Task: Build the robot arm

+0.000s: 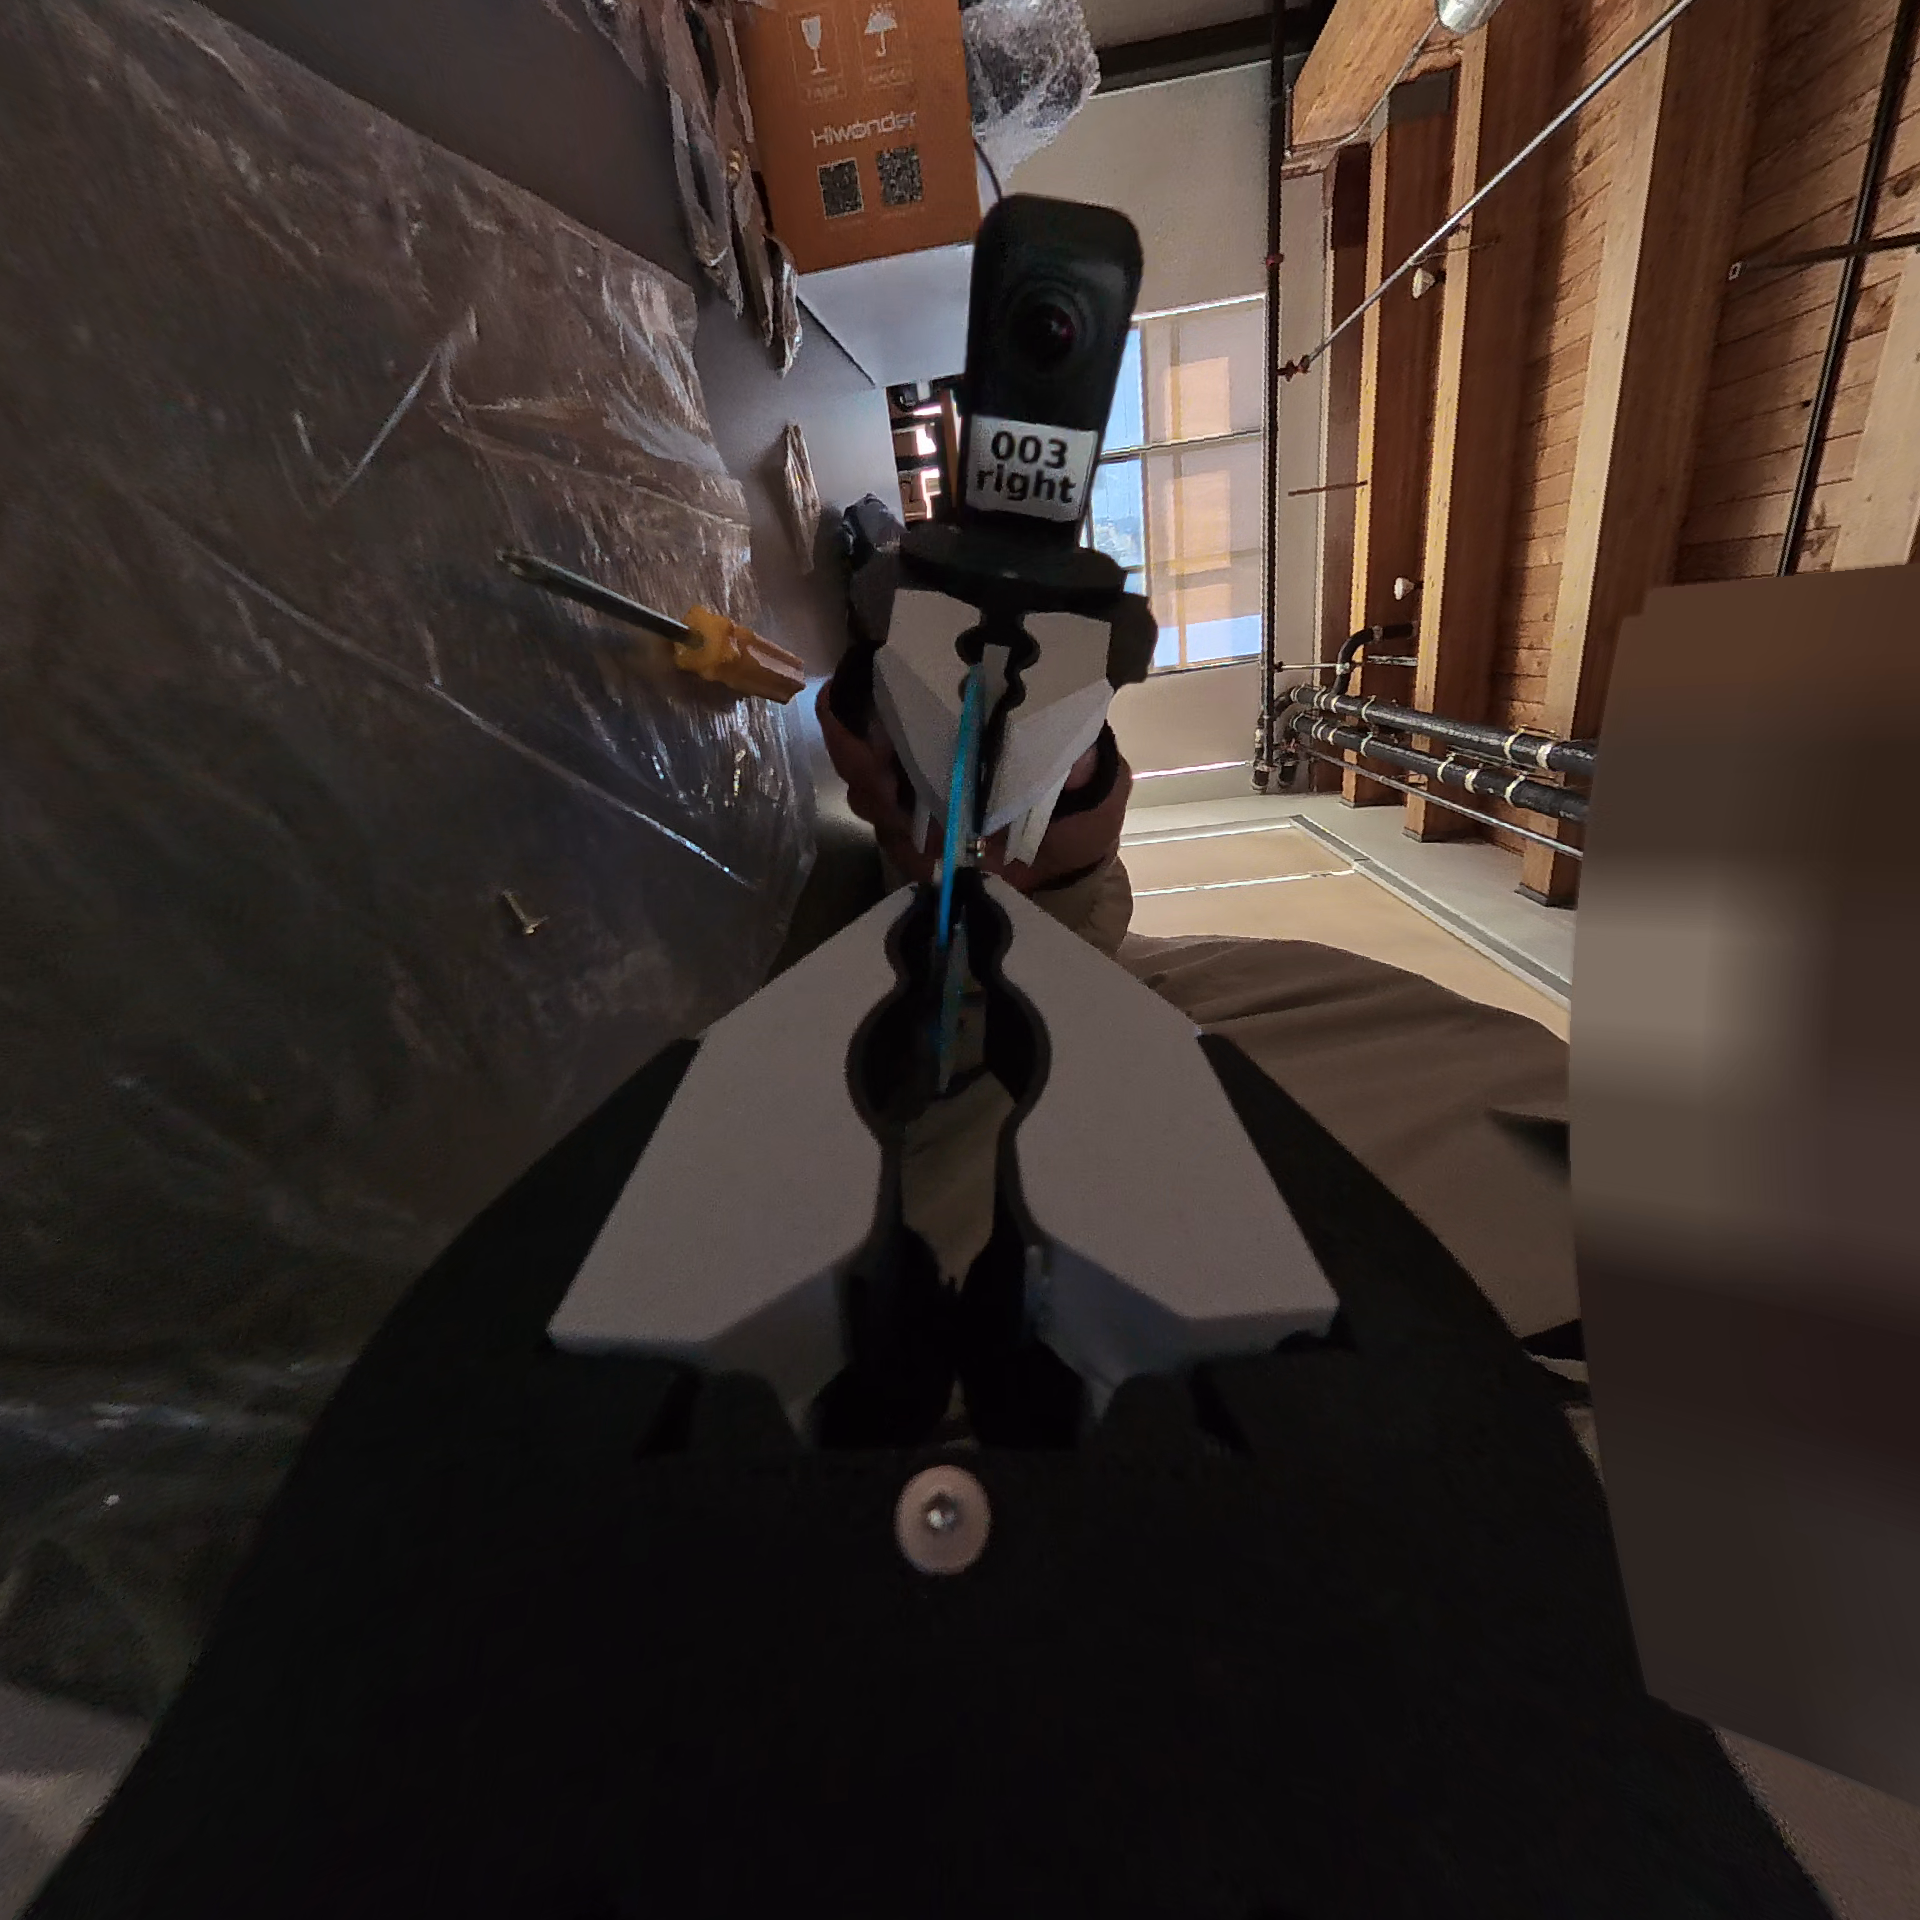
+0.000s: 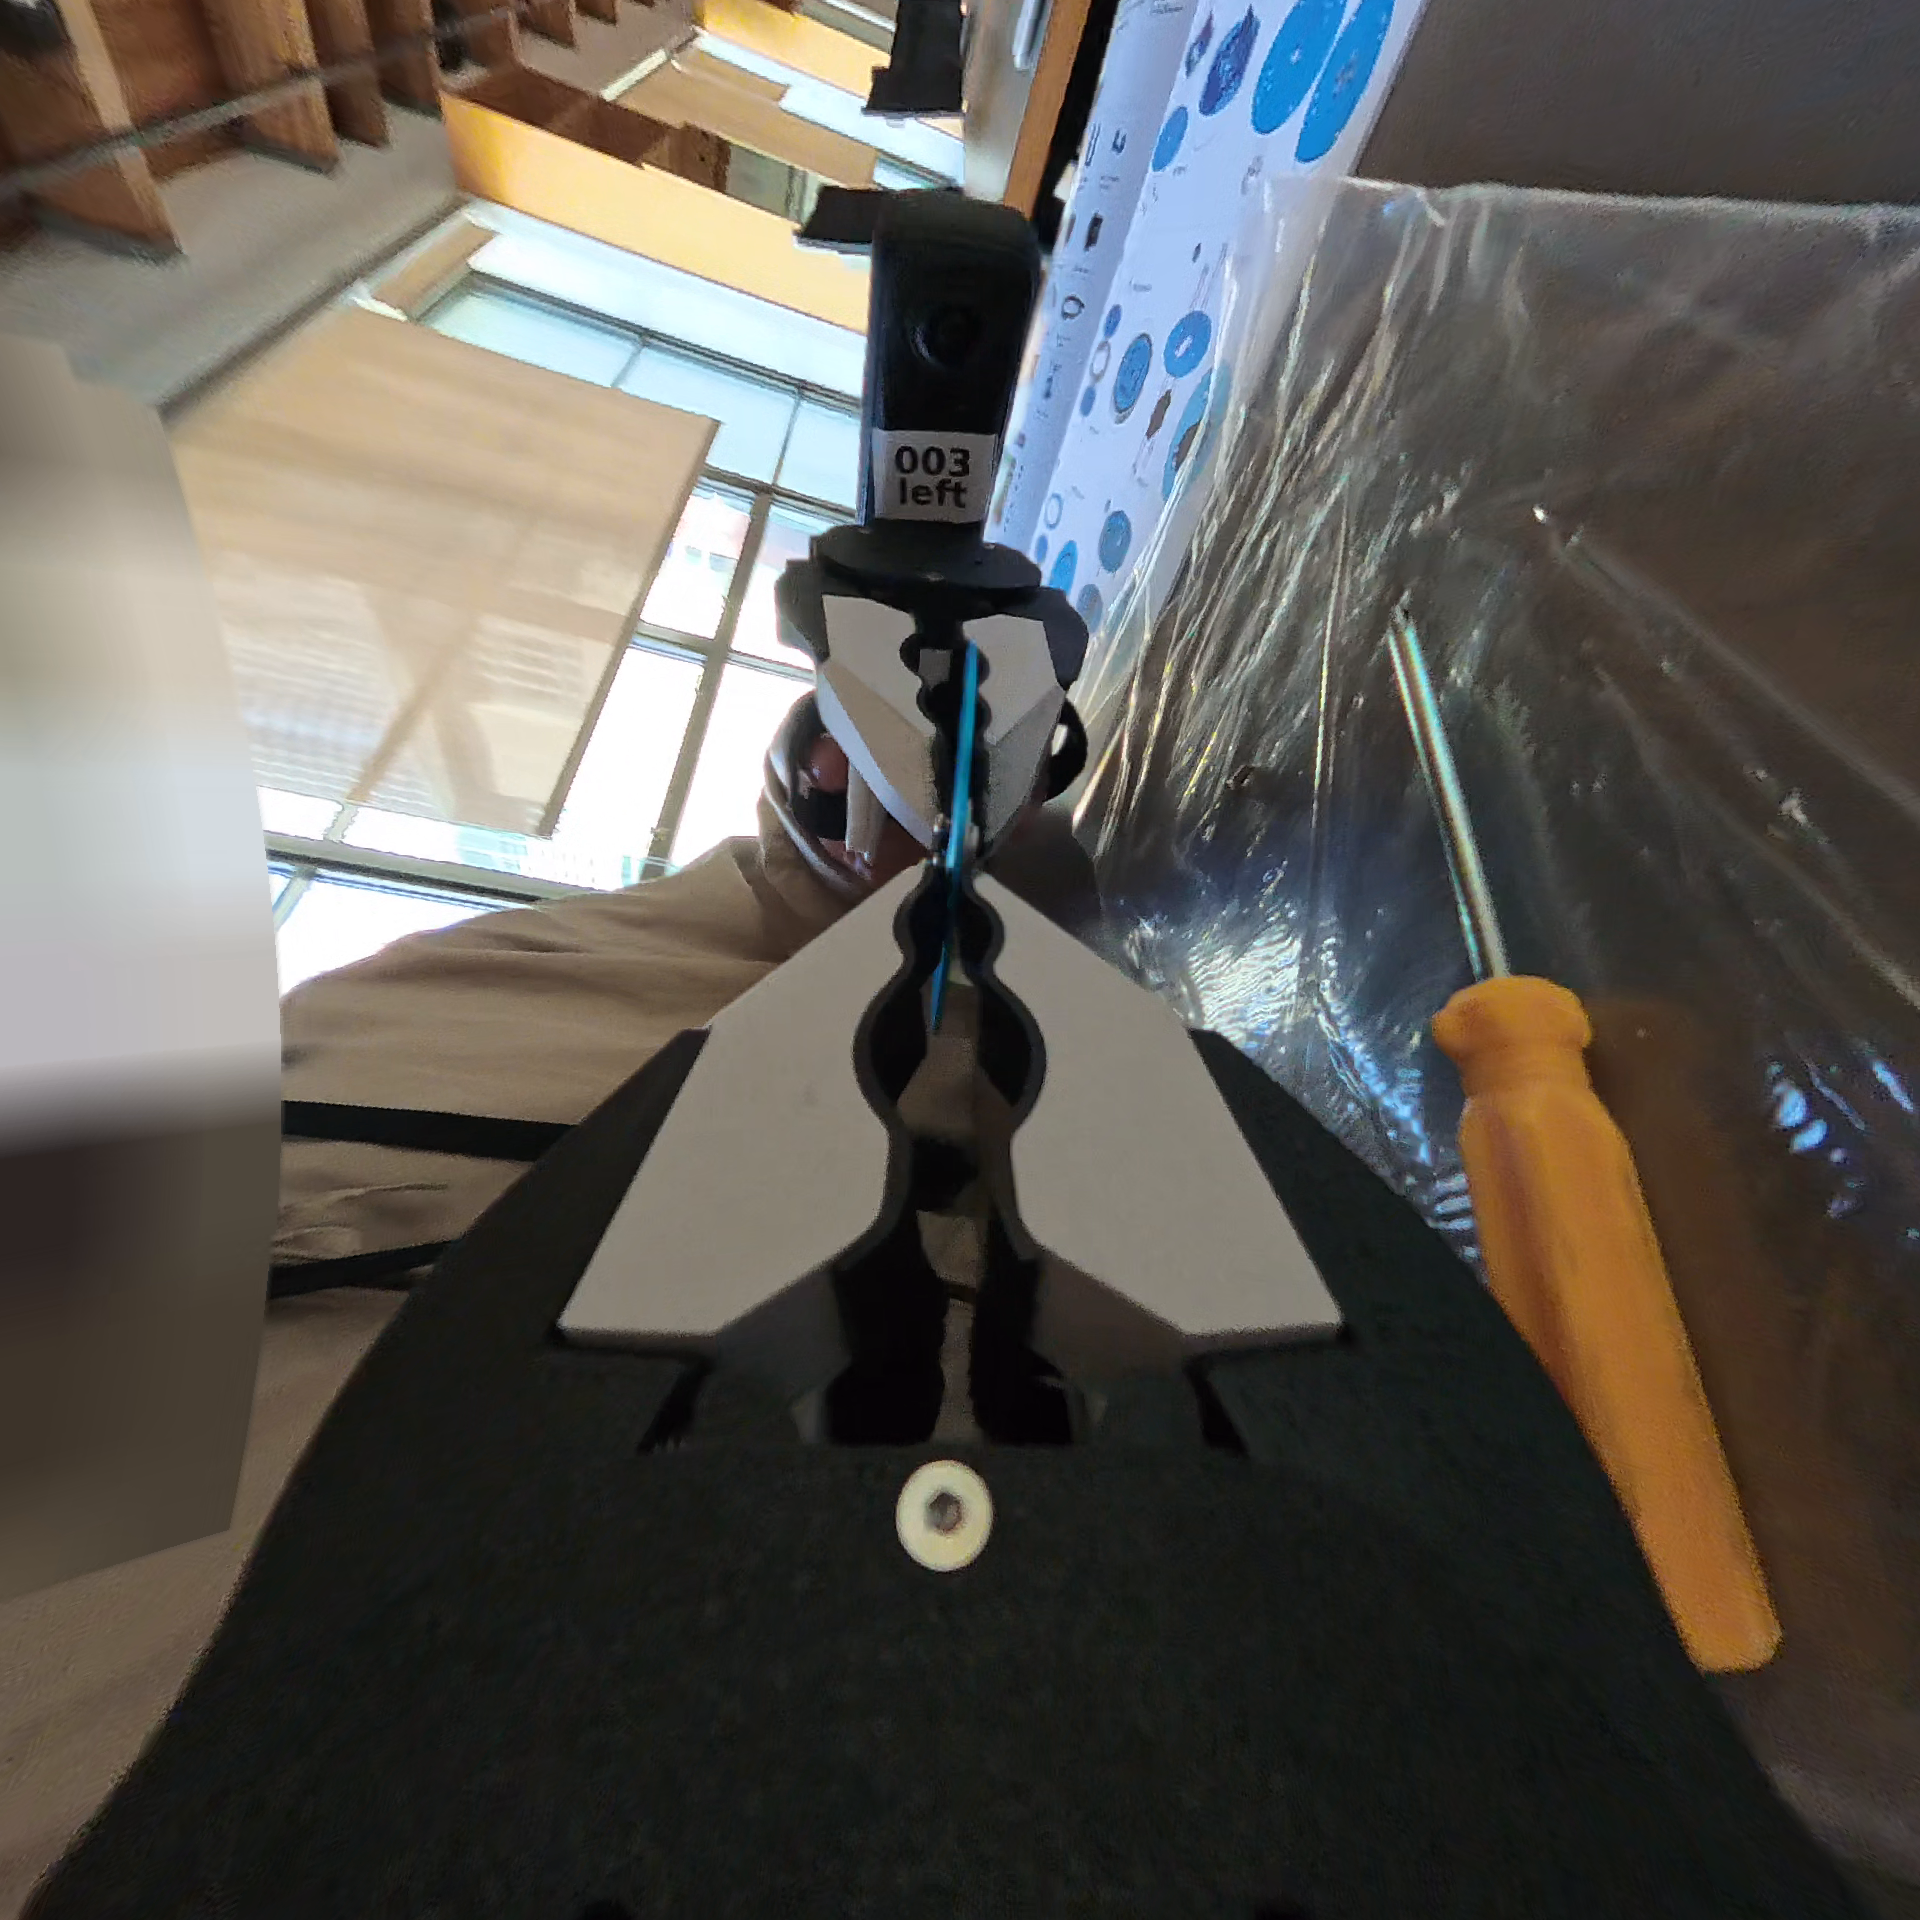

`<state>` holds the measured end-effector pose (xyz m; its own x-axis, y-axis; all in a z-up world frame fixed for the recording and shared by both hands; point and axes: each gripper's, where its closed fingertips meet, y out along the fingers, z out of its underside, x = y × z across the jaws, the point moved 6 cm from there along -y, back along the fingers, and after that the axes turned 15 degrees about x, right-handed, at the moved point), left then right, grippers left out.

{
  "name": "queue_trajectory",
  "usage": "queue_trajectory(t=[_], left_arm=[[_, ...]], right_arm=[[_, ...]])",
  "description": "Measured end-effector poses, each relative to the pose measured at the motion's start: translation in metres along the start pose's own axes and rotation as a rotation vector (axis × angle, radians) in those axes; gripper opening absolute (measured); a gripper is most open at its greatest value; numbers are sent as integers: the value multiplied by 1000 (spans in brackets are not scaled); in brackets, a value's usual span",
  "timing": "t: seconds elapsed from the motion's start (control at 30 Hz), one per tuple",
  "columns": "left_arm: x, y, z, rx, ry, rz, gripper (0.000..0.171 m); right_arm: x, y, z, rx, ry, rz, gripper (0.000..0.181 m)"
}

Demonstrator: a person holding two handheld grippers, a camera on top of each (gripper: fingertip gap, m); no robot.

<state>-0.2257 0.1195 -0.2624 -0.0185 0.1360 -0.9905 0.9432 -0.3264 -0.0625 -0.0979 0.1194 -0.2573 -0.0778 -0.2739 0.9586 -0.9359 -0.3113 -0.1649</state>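
A thin blue plate is seen edge-on, held between the two grippers, which face each other tip to tip. My left gripper is shut on one edge of the plate. My right gripper is shut on the opposite edge. In the left wrist view the right gripper shows straight ahead with its black camera above it. In the right wrist view the left gripper shows the same way. A small metal fastener sits on the plate between the tips. Both grippers are held off the table, beside it.
An orange-handled screwdriver lies on the table, which is covered with a clear plastic sheet. A small loose screw lies near it. A cardboard box and a printed sheet with blue discs lie farther along. The grippers are tip to tip, or close to it. About 9 centimeters separates my right fingertips from the orange-handled screwdriver. The right camera catches it too, in the right wrist view.
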Motion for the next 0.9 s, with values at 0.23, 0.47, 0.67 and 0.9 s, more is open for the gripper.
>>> queue_trajectory(t=[0.23,0.47,0.67,0.9], left_arm=[[-4,-1,2,-29,26,14,7],[-1,-5,2,-84,20,18,13],[1,-13,5,-120,48,-27,15],[-3,-14,17,-140,50,-30,11]], right_arm=[[-7,4,5,-67,126,-189,0],[-11,4,5,-85,155,-195,0],[-9,4,5,-83,140,-169,0],[-11,2,5,-99,133,-139,0]])
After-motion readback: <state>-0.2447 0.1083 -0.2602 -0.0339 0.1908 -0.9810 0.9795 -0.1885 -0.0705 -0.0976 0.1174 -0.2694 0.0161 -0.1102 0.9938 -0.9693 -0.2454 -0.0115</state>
